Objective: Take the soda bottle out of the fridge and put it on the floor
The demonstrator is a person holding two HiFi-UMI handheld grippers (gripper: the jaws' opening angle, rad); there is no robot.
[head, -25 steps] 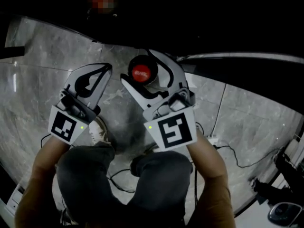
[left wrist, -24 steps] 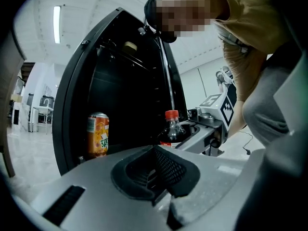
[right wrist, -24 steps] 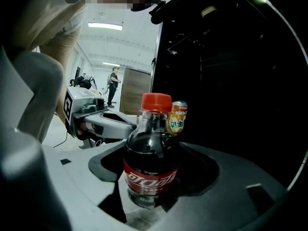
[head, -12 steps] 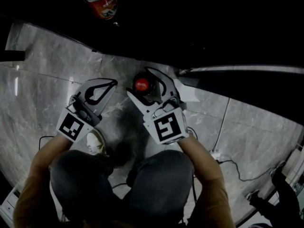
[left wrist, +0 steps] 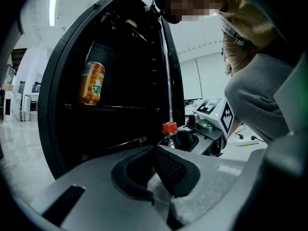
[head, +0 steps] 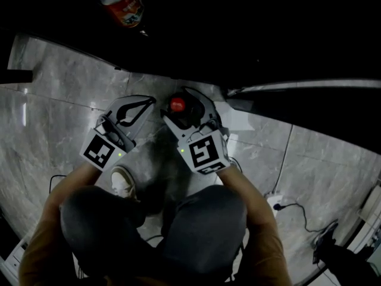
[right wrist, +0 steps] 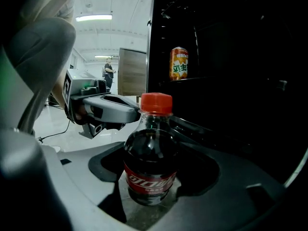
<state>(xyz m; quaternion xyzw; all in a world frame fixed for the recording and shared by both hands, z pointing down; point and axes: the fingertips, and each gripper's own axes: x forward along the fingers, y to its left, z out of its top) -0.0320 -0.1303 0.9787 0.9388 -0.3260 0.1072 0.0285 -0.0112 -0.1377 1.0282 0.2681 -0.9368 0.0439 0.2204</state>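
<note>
— Where did the head camera sit?
— High up, looking steeply down at the marble floor (head: 53, 94), the left gripper (head: 143, 105) and the right gripper (head: 184, 103).
— And the gripper cameras?
— Low behind their jaws, close in, facing the open fridge (left wrist: 130, 57); both caught the orange can (left wrist: 91, 83) and soda bottle (right wrist: 150, 162).

soda bottle (right wrist: 150, 162) had red cap, near-black drink, red label with white lettering | can (right wrist: 179, 64) was orange with green-and-white print | fridge (left wrist: 120, 105) was black | floor (head: 53, 94) was grey veined marble | left gripper (head: 149, 102) and right gripper (head: 187, 100) were grey, pads black, markers black-and-white squares | trousers (head: 202, 231) were grey
</note>
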